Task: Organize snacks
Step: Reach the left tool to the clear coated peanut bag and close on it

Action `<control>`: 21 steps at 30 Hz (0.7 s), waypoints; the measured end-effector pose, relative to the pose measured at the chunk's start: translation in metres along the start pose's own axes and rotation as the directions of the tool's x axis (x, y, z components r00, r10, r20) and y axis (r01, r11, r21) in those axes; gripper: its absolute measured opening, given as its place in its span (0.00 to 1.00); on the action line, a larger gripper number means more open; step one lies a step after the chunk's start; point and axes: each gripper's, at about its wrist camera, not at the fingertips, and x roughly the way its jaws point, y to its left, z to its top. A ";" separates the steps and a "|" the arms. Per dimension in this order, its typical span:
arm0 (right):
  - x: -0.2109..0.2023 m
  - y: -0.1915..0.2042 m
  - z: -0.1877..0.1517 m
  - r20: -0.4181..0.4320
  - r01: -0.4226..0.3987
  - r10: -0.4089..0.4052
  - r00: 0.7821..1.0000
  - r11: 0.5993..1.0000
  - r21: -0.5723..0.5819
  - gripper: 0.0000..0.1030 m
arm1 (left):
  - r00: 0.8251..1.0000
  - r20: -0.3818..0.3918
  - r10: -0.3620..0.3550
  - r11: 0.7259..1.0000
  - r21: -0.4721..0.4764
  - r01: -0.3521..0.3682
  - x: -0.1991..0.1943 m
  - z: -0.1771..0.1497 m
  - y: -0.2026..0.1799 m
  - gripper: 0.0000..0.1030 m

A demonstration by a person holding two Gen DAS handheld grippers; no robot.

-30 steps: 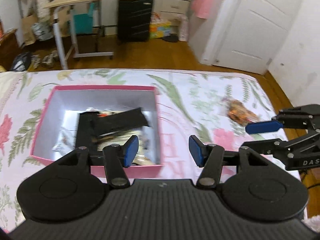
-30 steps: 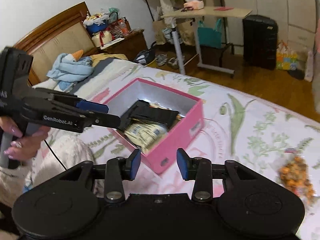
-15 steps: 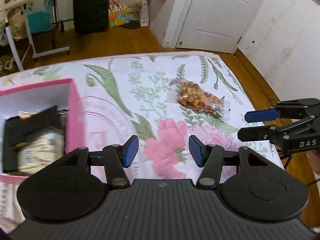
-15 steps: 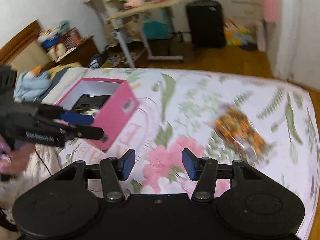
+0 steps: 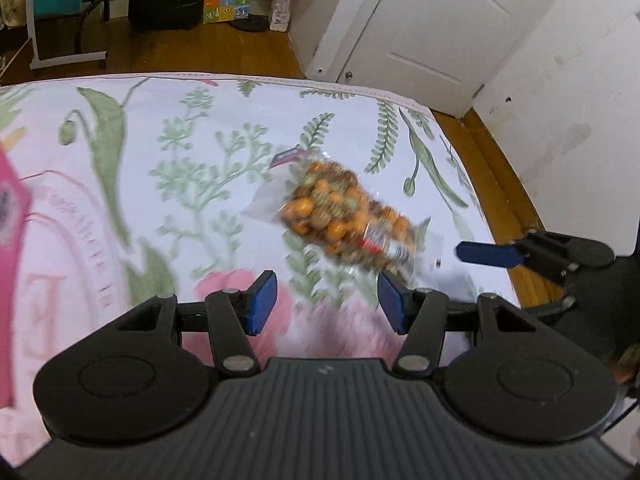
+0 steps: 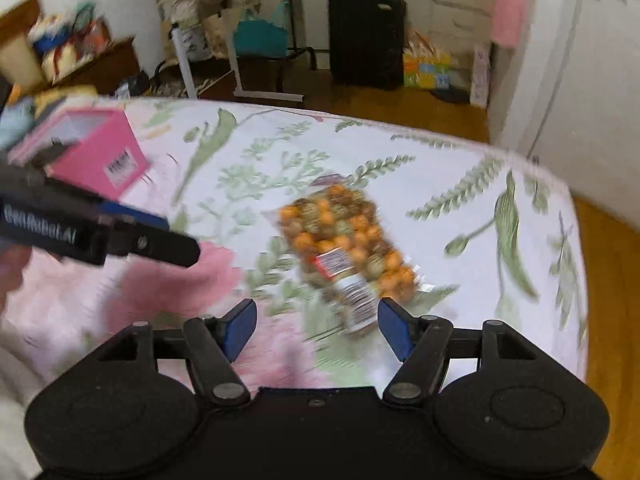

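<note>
A clear bag of orange and brown snack balls lies on the floral bedsheet, just ahead of both grippers; it also shows in the right wrist view. My left gripper is open and empty, close in front of the bag. My right gripper is open and empty, with the bag's near end between its fingertips' line. The pink box stands at the left, its inside hidden. The right gripper's blue finger shows at the right of the left wrist view.
The bed's right edge drops to a wooden floor. A white door, a black suitcase and a rolling table stand beyond the bed. The left gripper's body crosses the left of the right wrist view.
Both grippers have swung right from the pink box toward the snack bag and moved closer to it. The box has slid out to the left of view. The right gripper's jaws have widened.
</note>
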 end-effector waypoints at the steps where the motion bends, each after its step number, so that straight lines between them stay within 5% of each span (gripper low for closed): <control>1: 0.007 -0.002 0.002 -0.007 -0.005 0.005 1.000 1.000 -0.019 0.70 | 1.000 0.002 0.004 1.000 -0.008 -0.004 0.009 0.002 -0.003 0.53; 4: 0.020 -0.010 0.006 -0.008 -0.067 0.067 0.998 0.997 -0.024 0.70 | 0.999 -0.005 0.054 0.998 -0.008 -0.054 0.034 0.006 -0.012 0.52; 9: 0.049 -0.017 0.011 -0.037 0.019 -0.024 0.999 0.992 -0.123 0.72 | 0.999 -0.007 0.051 0.998 -0.044 -0.051 0.061 0.012 -0.011 0.52; 14: 0.072 -0.035 0.011 -0.027 0.046 -0.050 0.998 0.990 -0.134 1.00 | 0.999 -0.036 0.031 0.995 -0.091 -0.035 0.079 0.015 -0.007 0.53; 18: 0.091 -0.050 0.012 -0.094 -0.057 0.049 0.994 0.995 -0.081 1.00 | 0.997 -0.079 -0.021 0.963 -0.268 -0.001 0.092 0.019 0.009 0.53; 21: 0.092 -0.046 0.011 -0.078 -0.079 0.072 0.994 0.993 -0.086 1.00 | 0.998 -0.067 -0.014 0.962 -0.273 -0.005 0.097 0.022 0.008 0.53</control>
